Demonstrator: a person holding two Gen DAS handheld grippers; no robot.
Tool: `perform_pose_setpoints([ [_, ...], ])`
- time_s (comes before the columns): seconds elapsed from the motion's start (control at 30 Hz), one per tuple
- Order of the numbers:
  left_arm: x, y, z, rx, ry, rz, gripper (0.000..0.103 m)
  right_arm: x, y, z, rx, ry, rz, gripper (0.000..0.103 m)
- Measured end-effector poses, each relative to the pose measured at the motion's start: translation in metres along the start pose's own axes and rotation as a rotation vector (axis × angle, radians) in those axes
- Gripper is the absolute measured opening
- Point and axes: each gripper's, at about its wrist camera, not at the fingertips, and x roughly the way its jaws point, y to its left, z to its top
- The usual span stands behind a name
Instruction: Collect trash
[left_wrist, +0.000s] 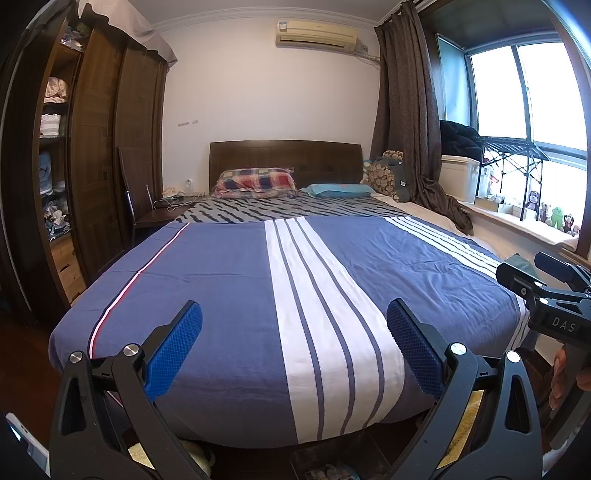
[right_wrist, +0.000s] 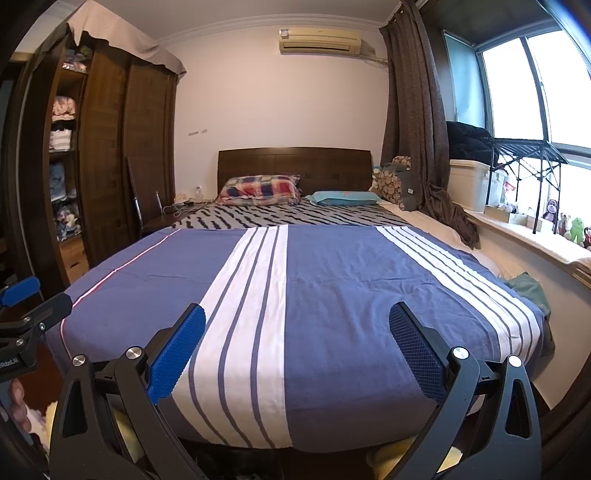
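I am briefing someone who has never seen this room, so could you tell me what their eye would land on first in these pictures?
The bed fills the middle of both views, under a blue cover with bold white stripes running toward the headboard. At the bottom, the open left gripper and open right gripper frame it with blue pads, both empty. Bright windows glare at the right, and a plaid pillow lies at the bed's head.
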Motion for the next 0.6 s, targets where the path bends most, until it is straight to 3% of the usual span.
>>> perform_pose_setpoints([
  [0.6, -0.0008, -0.0023, 0.0010, 0.000, 0.000, -0.003, 0.095, 0.0017, 0.0043, -0.0008, 0.003, 0.006, 0.004, 0.100],
])
